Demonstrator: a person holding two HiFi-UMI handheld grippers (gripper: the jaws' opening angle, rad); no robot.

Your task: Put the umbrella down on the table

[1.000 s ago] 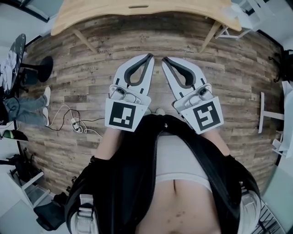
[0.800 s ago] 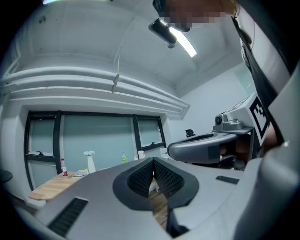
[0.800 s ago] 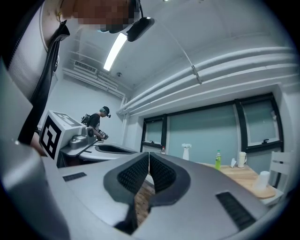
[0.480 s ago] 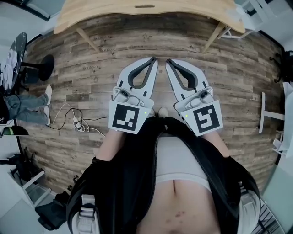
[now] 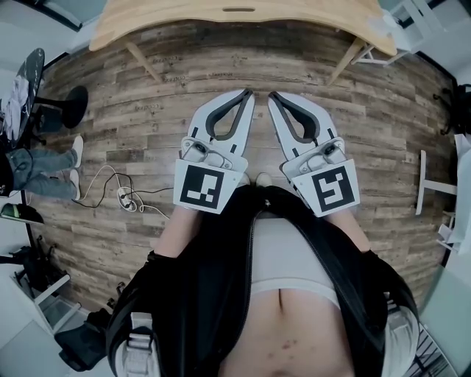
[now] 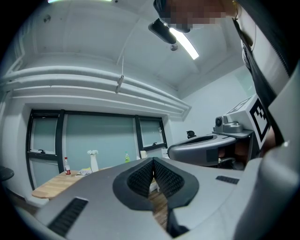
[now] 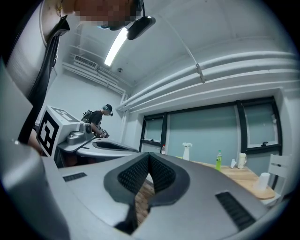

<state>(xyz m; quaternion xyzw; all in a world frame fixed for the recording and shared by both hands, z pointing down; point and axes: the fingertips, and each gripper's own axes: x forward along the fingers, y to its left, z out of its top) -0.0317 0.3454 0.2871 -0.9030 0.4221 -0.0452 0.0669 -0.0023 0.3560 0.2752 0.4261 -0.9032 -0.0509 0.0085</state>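
No umbrella shows in any view. In the head view my left gripper [image 5: 246, 93] and right gripper [image 5: 272, 95] are held side by side over the wooden floor, pointing level toward the light wooden table [image 5: 169, 18] ahead. Both are shut with nothing between their jaws. The left gripper view shows its ribbed pads [image 6: 140, 177] pressed together, with the right gripper [image 6: 206, 146] to its right. In the right gripper view the pads [image 7: 160, 174] meet too, and the left gripper [image 7: 101, 146] lies to the left. The table [image 7: 241, 176] carries bottles.
A white vase [image 7: 186, 151], a green bottle [image 7: 218, 159] and a white mug [image 7: 241, 160] stand on the table by the windows. A seated person's legs [image 5: 40, 173], a black stool [image 5: 70, 107] and a floor cable [image 5: 118, 195] are at the left. Another person [image 7: 99, 122] stands further off.
Both grippers have drifted slightly forward toward the table together. Their jaws stay shut.
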